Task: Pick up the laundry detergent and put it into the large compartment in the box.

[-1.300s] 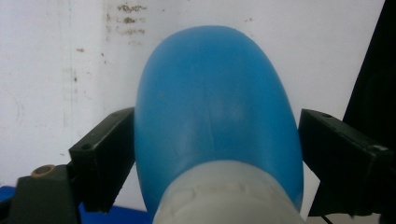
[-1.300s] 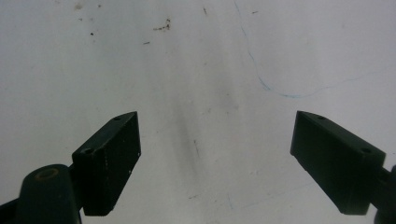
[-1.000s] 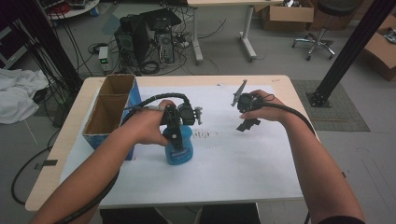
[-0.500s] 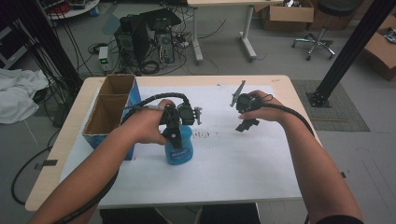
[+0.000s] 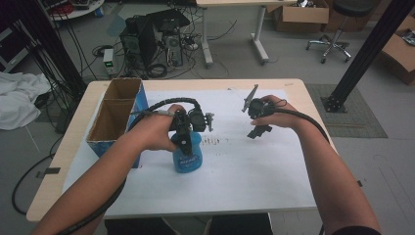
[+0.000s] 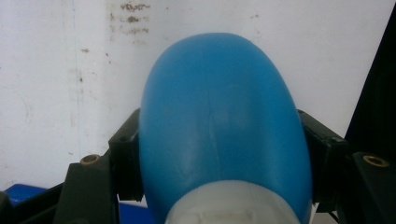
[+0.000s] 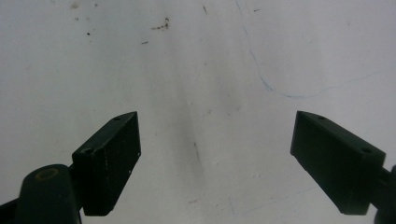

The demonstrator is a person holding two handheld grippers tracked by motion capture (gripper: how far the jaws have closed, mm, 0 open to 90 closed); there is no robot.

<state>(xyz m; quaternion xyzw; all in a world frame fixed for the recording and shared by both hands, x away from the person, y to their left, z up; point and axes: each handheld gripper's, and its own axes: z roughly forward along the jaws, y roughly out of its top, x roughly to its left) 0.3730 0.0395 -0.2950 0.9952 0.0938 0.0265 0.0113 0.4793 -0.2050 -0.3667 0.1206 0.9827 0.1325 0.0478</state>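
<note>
Bottle (image 5: 187, 152), blue, upright on white sheet (image 5: 254, 171) covering table (image 5: 73, 147), left of centre, near side. Just right of open cardboard box (image 5: 115, 117) with blue sides, set at left edge of sheet, two compartments.

Left claw (image 5: 185, 143) down over bottle from above, held in left hand (image 5: 155, 133). Jaws just been closing, now pinching bottle. In left gripper view blue body (image 6: 224, 126) sits between both black pads, one pad (image 6: 126, 158) pressed to each flank; pale cap or collar at bottom edge of that view. Cable loops up and over from claw toward far left.

Right claw (image 5: 258, 128) in right hand (image 5: 274, 115), hovering over bare sheet, right of centre, well apart from bottle. Jaws spread wide, nothing between; right gripper view shows two pads (image 7: 112, 158) far apart with only stained white sheet and faint blue pen line beyond.

Small dark smudges on sheet (image 5: 213, 142) just right of bottle. Sheet otherwise scuffed. Forearms enter from near edge.
</note>
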